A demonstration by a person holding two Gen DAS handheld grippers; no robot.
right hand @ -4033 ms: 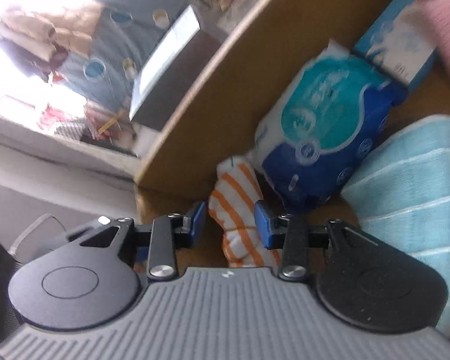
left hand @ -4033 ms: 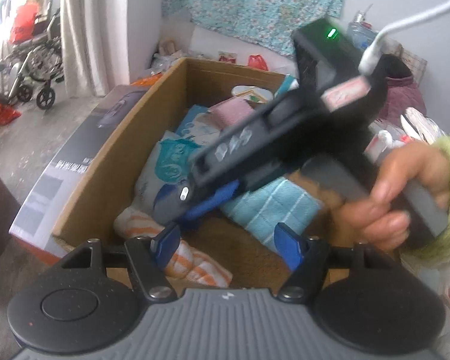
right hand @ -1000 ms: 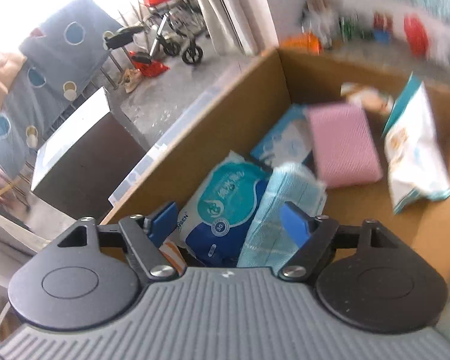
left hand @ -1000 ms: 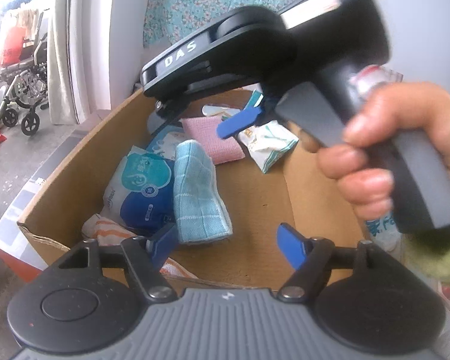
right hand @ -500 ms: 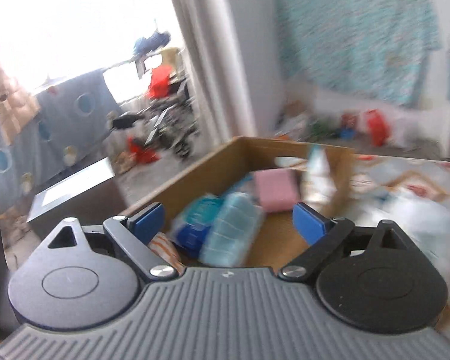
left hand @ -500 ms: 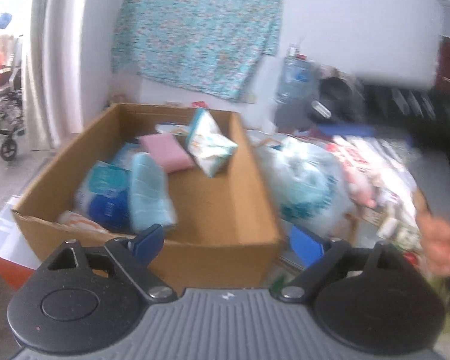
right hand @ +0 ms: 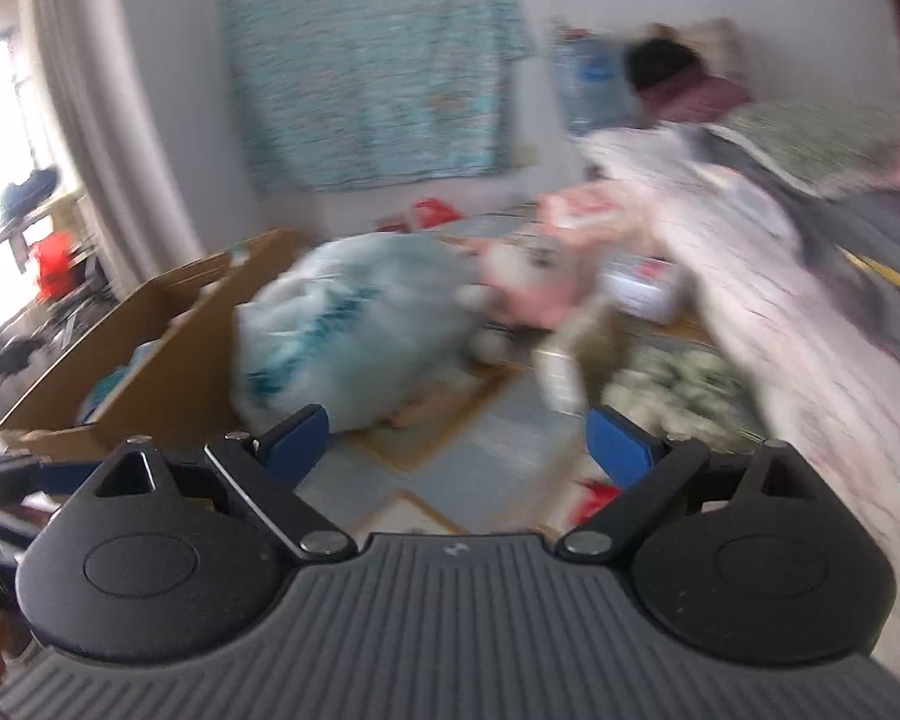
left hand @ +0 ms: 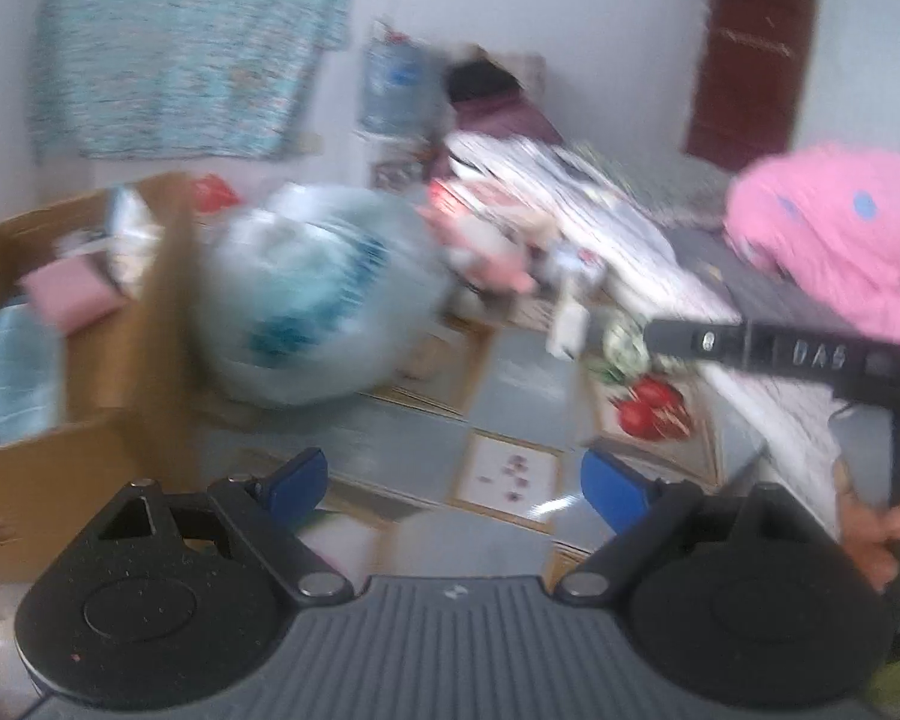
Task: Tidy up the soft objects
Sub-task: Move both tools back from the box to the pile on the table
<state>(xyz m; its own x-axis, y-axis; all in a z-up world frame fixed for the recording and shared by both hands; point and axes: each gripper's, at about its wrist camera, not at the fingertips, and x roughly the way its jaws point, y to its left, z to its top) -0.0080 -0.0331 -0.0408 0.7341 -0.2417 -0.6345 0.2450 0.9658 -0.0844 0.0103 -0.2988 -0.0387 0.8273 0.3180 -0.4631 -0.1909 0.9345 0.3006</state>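
Both views are blurred by motion. The cardboard box [left hand: 156,324] sits at the left, holding a pink cloth [left hand: 69,294] and a light blue towel [left hand: 21,372]. Right of the box lies a bulging clear plastic bag [left hand: 318,300] with teal print, also seen as the plastic bag [right hand: 354,330] in the right wrist view. A pink plush toy [right hand: 534,282] lies past it. My left gripper [left hand: 455,480] is open over the patterned floor mat with nothing between its blue pads. My right gripper [right hand: 457,441] is open and empty too, and its black body [left hand: 798,360] shows at the right of the left wrist view.
A pink spotted blanket [left hand: 840,252] and striped bedding [right hand: 798,324] lie on the right. Packets and small clutter [left hand: 510,252] spread over the mat behind the bag. A water jug [left hand: 393,90] stands by the far wall under a teal cloth [right hand: 366,66]. A hand [left hand: 870,534] holds the right gripper's handle.
Both grippers have swung right, away from the box interior, toward the plastic bag and floor clutter. Their jaws stand wider than a second ago. The orange-striped cloth held earlier stays in the box.
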